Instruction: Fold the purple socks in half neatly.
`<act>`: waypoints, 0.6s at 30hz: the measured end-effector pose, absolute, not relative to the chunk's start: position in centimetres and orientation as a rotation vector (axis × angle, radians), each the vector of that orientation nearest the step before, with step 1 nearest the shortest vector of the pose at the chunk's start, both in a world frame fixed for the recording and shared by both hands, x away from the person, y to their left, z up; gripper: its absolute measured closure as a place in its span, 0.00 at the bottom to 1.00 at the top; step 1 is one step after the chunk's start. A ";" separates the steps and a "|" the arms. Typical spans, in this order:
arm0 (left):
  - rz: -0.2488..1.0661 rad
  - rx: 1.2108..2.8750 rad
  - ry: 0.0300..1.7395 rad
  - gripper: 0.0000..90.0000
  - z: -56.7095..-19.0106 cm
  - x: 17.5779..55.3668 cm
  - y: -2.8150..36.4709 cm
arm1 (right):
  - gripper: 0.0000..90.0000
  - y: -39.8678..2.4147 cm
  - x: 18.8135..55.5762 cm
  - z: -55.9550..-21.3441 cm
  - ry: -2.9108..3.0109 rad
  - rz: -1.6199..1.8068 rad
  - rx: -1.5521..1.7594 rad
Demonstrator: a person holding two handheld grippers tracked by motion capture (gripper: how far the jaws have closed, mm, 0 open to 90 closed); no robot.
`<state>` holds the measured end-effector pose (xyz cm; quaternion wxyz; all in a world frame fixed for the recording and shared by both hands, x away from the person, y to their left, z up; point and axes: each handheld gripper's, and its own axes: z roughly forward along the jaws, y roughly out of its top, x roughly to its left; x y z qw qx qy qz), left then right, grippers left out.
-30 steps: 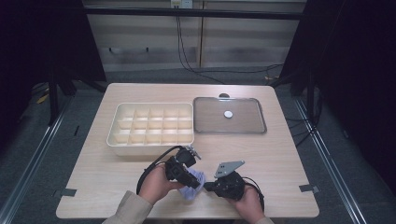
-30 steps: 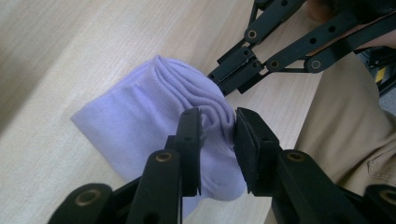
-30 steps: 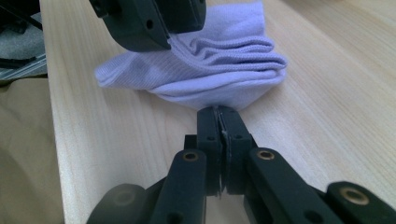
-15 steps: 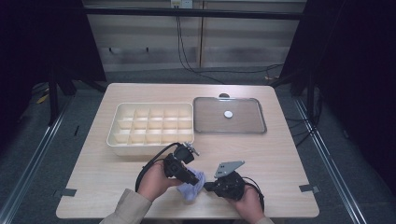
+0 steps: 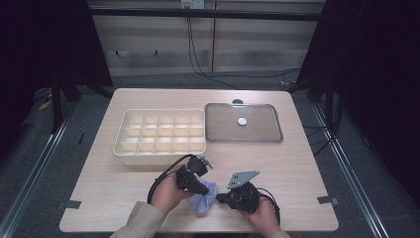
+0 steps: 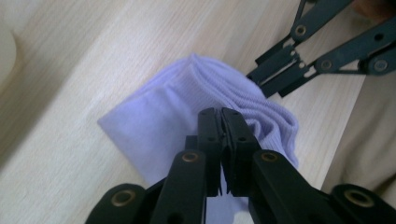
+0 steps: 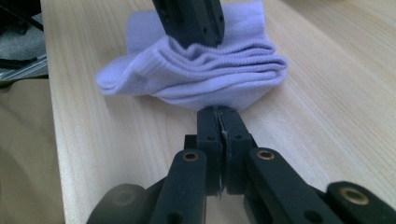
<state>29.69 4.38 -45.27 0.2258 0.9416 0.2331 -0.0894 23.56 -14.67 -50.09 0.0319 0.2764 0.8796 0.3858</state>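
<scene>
A pale wooden counter [image 5: 124, 198] under dark surrounds, and near its front edge lies a small lilac ribbed sock [image 5: 204, 197], folded on itself. The left gripper [image 6: 221, 114] has just been closing, its fingers now clenched on the sock's bunched top layers, likely to lift a fold. The right gripper [image 7: 219, 113] is pinched tight on the sock's near edge, seemingly anchoring it. Behind sit a cream compartment tray [image 5: 159, 152] and a clear lid [image 5: 262, 135].

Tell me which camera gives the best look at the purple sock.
The right gripper view: the sock lies folded, its ribbed layers clear. The left gripper view shows its top, partly behind tongs. In the high view it is a small patch between the hands.
</scene>
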 end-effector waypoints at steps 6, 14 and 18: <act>-0.253 2.629 0.647 0.92 -46.0 29.5 3.8 | 0.97 -14.7 23.6 -50.1 2.705 1.184 0.839; -0.253 2.622 0.650 0.90 -45.9 29.4 3.9 | 0.97 -14.7 23.6 -50.1 2.710 1.179 0.838; -0.245 2.619 0.646 0.87 -45.3 29.3 4.1 | 0.97 -14.7 23.5 -50.1 2.710 1.181 0.842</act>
